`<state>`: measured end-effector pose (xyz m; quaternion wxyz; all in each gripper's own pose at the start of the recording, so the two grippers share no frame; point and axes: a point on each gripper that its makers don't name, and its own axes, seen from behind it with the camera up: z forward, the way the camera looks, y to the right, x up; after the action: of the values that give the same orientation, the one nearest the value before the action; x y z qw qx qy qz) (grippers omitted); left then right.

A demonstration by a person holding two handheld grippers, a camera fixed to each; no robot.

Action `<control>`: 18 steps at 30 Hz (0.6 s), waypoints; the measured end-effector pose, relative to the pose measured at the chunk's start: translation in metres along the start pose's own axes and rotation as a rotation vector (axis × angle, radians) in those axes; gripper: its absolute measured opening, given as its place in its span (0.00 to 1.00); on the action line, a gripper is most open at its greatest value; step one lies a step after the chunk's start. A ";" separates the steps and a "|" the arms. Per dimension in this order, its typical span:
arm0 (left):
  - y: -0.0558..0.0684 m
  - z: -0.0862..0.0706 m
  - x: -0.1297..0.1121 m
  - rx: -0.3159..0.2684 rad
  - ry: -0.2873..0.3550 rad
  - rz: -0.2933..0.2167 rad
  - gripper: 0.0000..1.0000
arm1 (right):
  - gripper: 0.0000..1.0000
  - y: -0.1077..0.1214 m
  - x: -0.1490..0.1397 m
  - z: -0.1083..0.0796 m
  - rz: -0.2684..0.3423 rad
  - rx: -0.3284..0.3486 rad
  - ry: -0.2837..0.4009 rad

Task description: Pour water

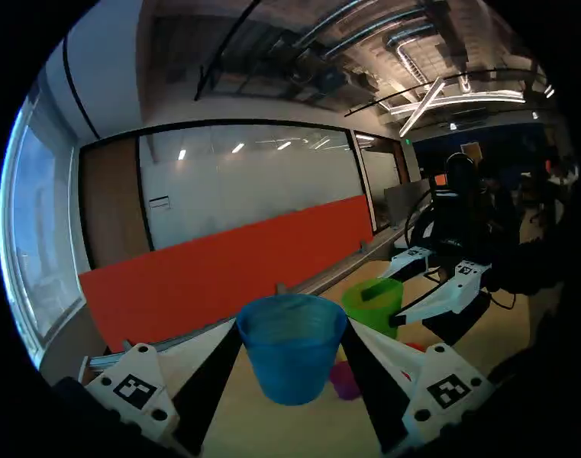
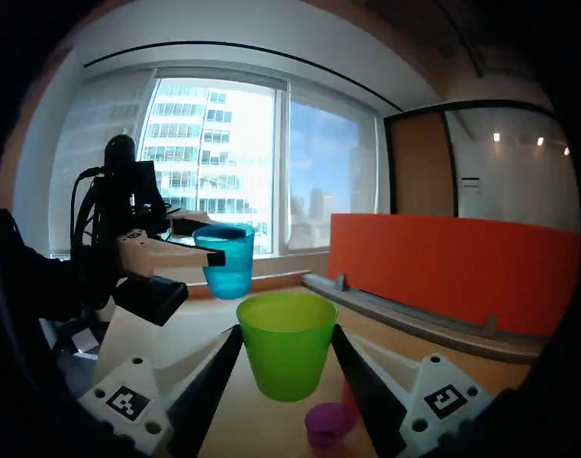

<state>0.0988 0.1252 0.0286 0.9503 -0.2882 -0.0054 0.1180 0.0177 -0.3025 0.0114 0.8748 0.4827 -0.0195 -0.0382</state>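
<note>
On the left of the left gripper view, a tall daylit window (image 1: 30, 244) meets a long orange partition panel (image 1: 229, 267). In the middle, the left gripper (image 1: 292, 332) presses both white fingers against the sides of a translucent blue plastic cup (image 1: 292, 370), holding it upright over the pale wooden table (image 1: 290, 427). Just below and right of the blue cup, a small purple plastic cup (image 1: 343, 380) stands on the table. Further right, a bright green plastic cup (image 1: 370, 294) sits upright between the fingers of the right gripper (image 1: 389, 299), near the blue cup but not touching it.

In the right gripper view, the left gripper appears at the left with the blue cup clamped upright in front of the window. In the centre, the right gripper's two fingers close on the green cup from either side, rim up. The purple cup shows just below and right of it, and the orange panel runs along the right. Whether either held cup has water in it cannot be told
</note>
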 end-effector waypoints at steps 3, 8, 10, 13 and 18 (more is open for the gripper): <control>0.003 0.002 0.003 0.002 0.000 0.033 0.87 | 0.88 -0.002 -0.004 -0.002 0.002 0.005 0.000; 0.008 0.005 0.010 0.007 0.001 0.088 0.87 | 0.88 -0.004 -0.009 -0.004 0.007 0.013 0.004; 0.009 0.006 0.013 0.010 0.003 0.110 0.87 | 0.88 -0.005 -0.010 -0.005 0.008 0.016 0.004; 0.009 0.007 0.018 0.016 0.004 0.142 0.87 | 0.88 -0.007 -0.011 -0.007 0.007 0.021 0.004; 0.011 0.010 0.025 0.024 0.005 0.197 0.87 | 0.88 -0.010 -0.013 -0.011 0.005 0.026 0.008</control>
<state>0.1202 0.1453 0.0298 0.9374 -0.2762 0.0269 0.2104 0.0051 -0.2975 -0.0024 0.8685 0.4942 -0.0177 -0.0336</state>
